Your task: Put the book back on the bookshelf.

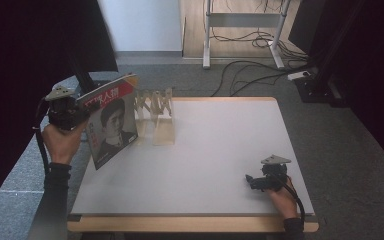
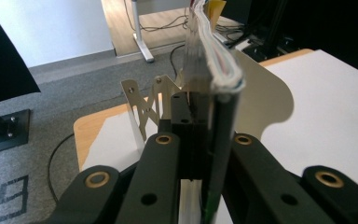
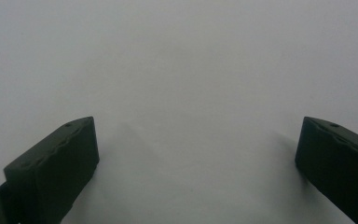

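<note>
While clamped at its spine by the left gripper [image 1: 82,111], thin floppy glossy portrait-cover magazine [image 1: 111,122], upper left; right gripper [image 1: 252,181] wide apart, holding nothing.

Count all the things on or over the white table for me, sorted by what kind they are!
Magazines: 1, the magazine, held up in the left gripper
Wooden racks: 1, the folding rack standing at the table's far edge
Grippers: 2, the left one and the right gripper, which is open above the table
Total: 4
</note>
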Demonstrator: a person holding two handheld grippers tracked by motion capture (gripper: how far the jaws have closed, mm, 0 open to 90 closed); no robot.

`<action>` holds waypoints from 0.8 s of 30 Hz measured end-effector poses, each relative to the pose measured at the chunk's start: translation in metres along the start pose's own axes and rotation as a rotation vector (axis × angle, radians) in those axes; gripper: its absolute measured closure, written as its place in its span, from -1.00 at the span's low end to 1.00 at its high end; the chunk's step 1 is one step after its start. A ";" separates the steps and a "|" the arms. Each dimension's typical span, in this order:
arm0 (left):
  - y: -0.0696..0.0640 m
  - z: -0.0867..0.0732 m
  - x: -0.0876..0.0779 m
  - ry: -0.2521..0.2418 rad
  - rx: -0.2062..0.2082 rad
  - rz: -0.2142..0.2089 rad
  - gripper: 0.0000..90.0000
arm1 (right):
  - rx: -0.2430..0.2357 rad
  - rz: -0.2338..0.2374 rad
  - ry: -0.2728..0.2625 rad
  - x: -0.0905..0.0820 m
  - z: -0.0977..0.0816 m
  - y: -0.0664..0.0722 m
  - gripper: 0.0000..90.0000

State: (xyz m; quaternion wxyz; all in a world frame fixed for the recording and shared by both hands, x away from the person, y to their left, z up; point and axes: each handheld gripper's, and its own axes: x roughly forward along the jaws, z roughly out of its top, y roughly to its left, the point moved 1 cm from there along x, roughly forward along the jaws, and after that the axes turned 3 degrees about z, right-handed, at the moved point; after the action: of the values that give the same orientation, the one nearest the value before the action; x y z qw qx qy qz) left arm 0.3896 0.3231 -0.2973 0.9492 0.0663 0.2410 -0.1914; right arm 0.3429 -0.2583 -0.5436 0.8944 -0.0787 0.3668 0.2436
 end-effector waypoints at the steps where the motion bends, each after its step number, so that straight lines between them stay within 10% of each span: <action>1: 0.001 0.001 0.004 -0.001 -0.005 0.006 0.93 | 0.000 0.000 0.000 0.000 0.000 0.000 -1.00; 18: 0.006 -0.009 0.054 -0.111 -0.061 0.033 0.93 | -0.001 -0.001 -0.002 0.000 0.000 0.000 -1.00; 24: 0.012 -0.010 0.052 -0.047 -0.051 0.001 0.92 | -0.001 -0.002 -0.002 0.000 0.000 0.000 -1.00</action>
State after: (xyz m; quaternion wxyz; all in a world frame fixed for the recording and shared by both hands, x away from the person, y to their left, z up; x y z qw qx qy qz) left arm 0.4323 0.3188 -0.3307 0.9560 0.0379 0.2234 -0.1863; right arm 0.3430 -0.2583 -0.5438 0.8949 -0.0792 0.3656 0.2432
